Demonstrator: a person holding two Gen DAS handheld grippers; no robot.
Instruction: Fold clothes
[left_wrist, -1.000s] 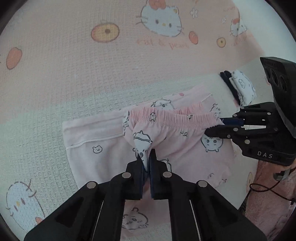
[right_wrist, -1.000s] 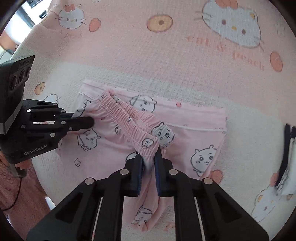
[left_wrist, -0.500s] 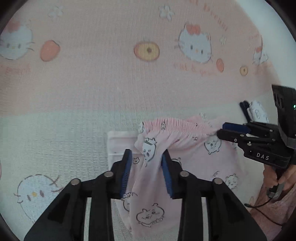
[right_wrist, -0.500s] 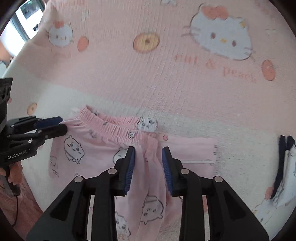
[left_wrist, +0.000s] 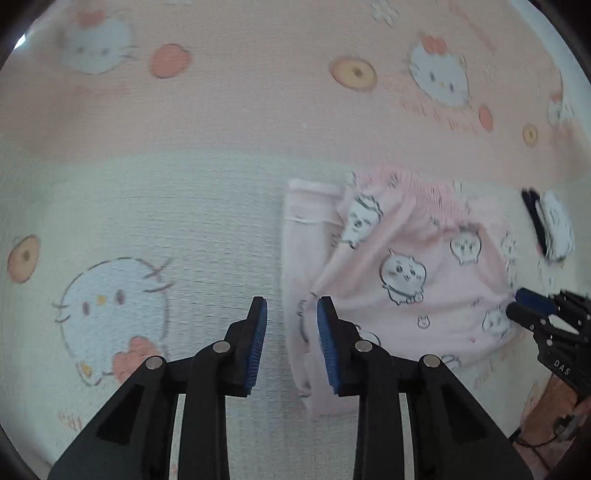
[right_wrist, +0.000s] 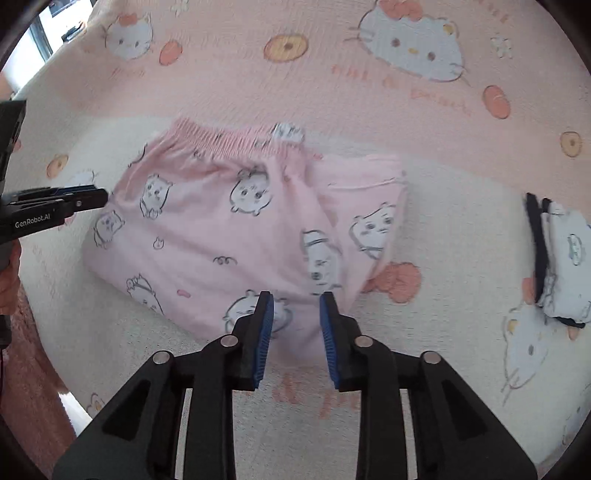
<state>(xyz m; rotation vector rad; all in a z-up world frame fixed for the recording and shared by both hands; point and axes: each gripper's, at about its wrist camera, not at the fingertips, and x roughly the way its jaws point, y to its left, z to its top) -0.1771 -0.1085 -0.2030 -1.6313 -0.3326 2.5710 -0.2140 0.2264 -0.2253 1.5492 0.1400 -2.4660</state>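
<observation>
Pink shorts with cartoon animal prints and an elastic waistband lie folded on the bed sheet. My left gripper hovers over their left edge. Its jaws are closing, and only that loose edge shows in the gap, untouched by the pads. In the right wrist view the shorts lie just beyond my right gripper, which stands open over their near edge and grips nothing. The left gripper shows beside the shorts' left side there. The right gripper shows at their right side in the left wrist view.
A folded white garment with a navy edge lies to the right of the shorts, also as the white garment. The sheet is pink and cream with cat and fruit prints. A hand and the bed's edge are at lower left.
Both grippers were shut on the shorts' waistband a second ago. They have let go, opened and drawn back, the left one sideways to the left. The shorts now lie flat, folded over.
</observation>
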